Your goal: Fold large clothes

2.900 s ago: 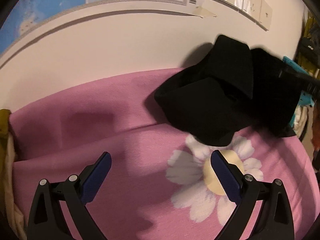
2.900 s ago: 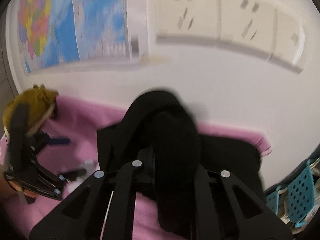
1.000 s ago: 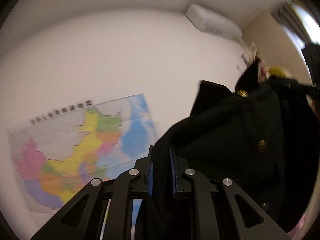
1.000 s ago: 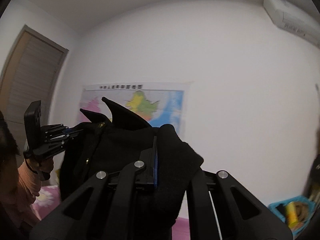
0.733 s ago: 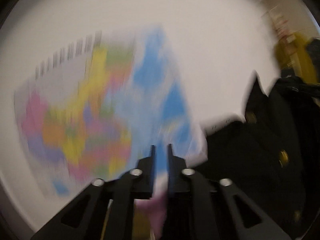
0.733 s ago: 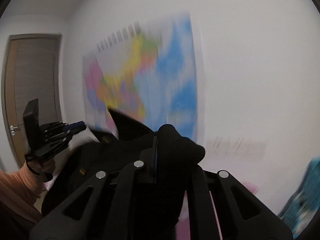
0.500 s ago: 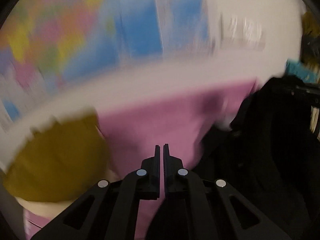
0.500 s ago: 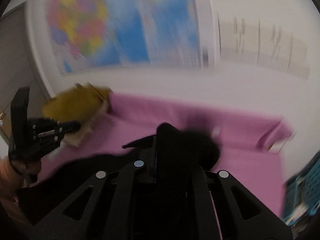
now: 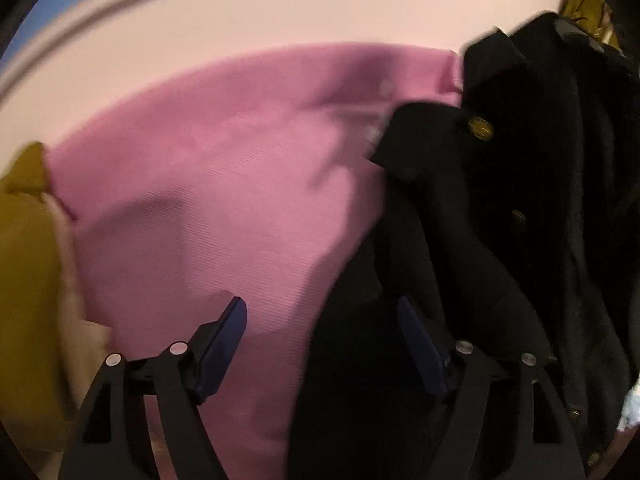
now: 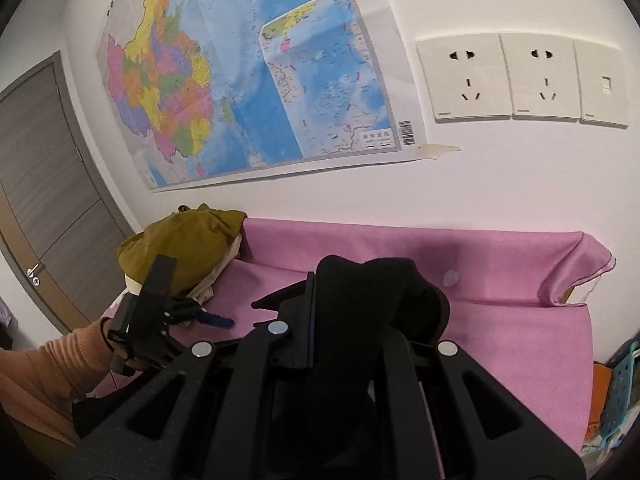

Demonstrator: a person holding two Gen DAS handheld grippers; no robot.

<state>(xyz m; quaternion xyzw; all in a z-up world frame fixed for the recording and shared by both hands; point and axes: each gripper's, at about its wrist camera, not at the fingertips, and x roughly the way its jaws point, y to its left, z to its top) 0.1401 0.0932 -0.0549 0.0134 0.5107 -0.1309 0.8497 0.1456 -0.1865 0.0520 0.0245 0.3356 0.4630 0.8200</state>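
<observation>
A black coat with gold buttons (image 9: 520, 184) hangs down over the pink cloth (image 9: 224, 184) at the right of the left wrist view. My left gripper (image 9: 320, 332) is open, its right finger against the coat's edge, nothing between the jaws. In the right wrist view my right gripper (image 10: 316, 312) is shut on a fold of the black coat (image 10: 372, 304), held above the pink cloth (image 10: 520, 280). The left gripper (image 10: 208, 318) shows there at the left, open, held by a hand in an orange sleeve.
A mustard-yellow garment pile (image 10: 184, 248) lies at the left end of the pink surface, also in the left wrist view (image 9: 24, 280). A wall map (image 10: 248, 72) and sockets (image 10: 520, 80) are on the white wall behind. A blue basket (image 10: 616, 396) stands at the right.
Both grippers swung the coat down from high in the air to the pink surface. My left gripper has opened and let go of the coat. The right one still holds it.
</observation>
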